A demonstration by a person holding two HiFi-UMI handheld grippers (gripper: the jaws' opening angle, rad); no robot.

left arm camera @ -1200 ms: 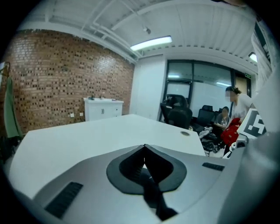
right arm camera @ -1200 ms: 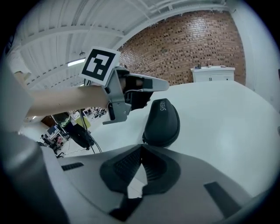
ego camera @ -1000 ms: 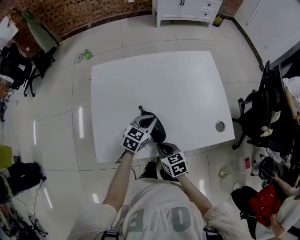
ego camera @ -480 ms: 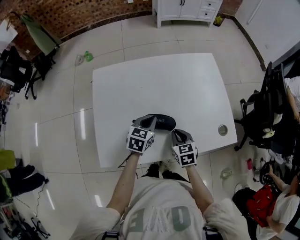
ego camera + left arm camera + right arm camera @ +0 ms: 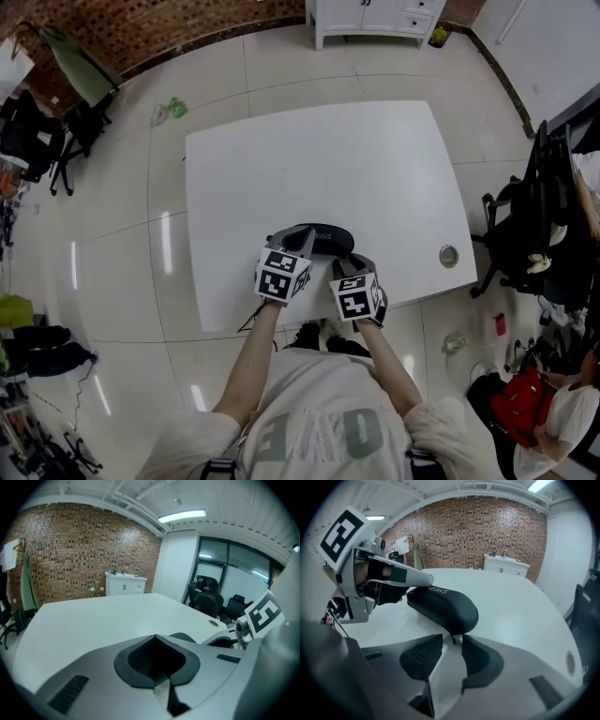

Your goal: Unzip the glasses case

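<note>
Twice changed lately: swung glasses case crosswise by near edge of table; just parted right gripper narrowly, zipper pull between tips, ungripped. Holds left gripper shut, empty, at case's left end. Likely ready to pinch.

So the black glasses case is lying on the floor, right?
No. The black glasses case is lying on the white table, not on the floor. The right gripper view shows it.
</note>
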